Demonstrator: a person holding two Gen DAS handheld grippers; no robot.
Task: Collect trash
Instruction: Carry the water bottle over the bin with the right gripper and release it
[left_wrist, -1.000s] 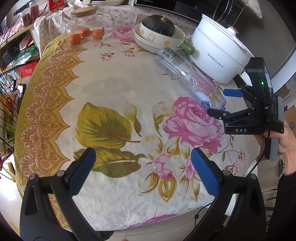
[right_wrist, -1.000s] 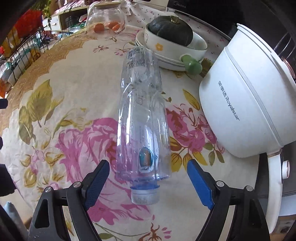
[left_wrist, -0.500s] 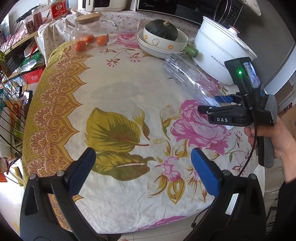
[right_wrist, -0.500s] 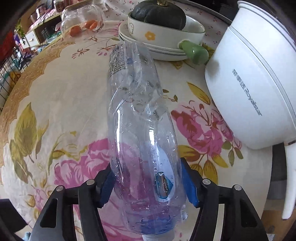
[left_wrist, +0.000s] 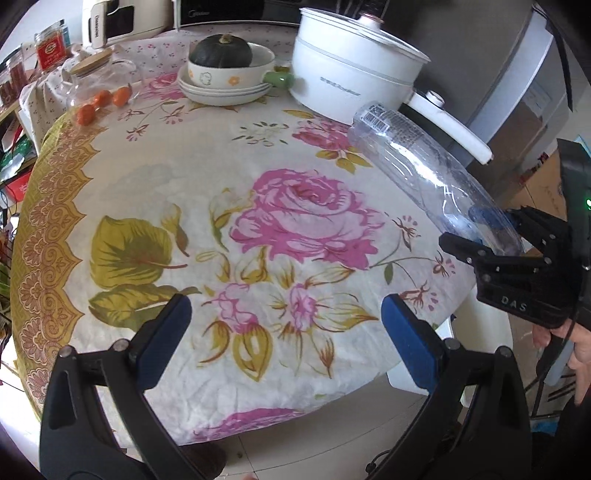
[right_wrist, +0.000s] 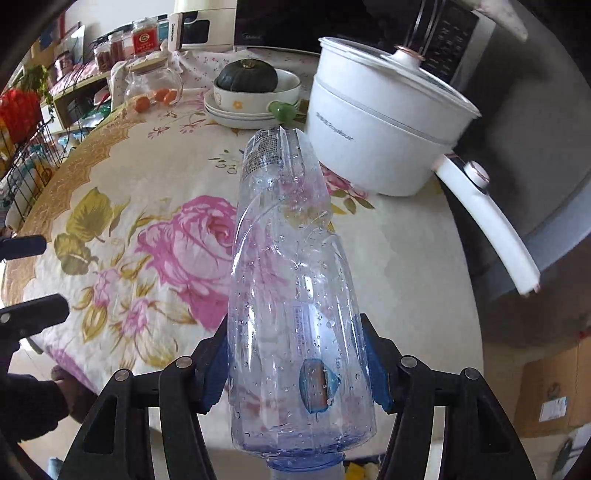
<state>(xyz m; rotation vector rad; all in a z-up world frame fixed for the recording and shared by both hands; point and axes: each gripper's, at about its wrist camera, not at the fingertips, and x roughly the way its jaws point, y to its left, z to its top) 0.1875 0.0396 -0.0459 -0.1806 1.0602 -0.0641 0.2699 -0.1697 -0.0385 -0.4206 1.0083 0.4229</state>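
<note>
A clear empty plastic bottle (right_wrist: 291, 295) with a blue cap end is held in my right gripper (right_wrist: 297, 373), whose blue pads press its sides near the neck. The bottle is lifted off the floral tablecloth and points away from me. In the left wrist view the bottle (left_wrist: 424, 162) hangs over the table's right edge, held by my right gripper (left_wrist: 491, 236). My left gripper (left_wrist: 284, 332) is open and empty above the table's near edge.
A white electric pot (left_wrist: 351, 74) with a long handle stands at the back right. A bowl with a dark squash (left_wrist: 221, 55) on stacked plates and a glass jar with oranges (left_wrist: 99, 88) stand at the back. Shelves with clutter are at the left.
My right gripper has closed on the bottle and lifted it off the table toward the right edge. My left gripper has shifted right along the table's near edge, still open.
</note>
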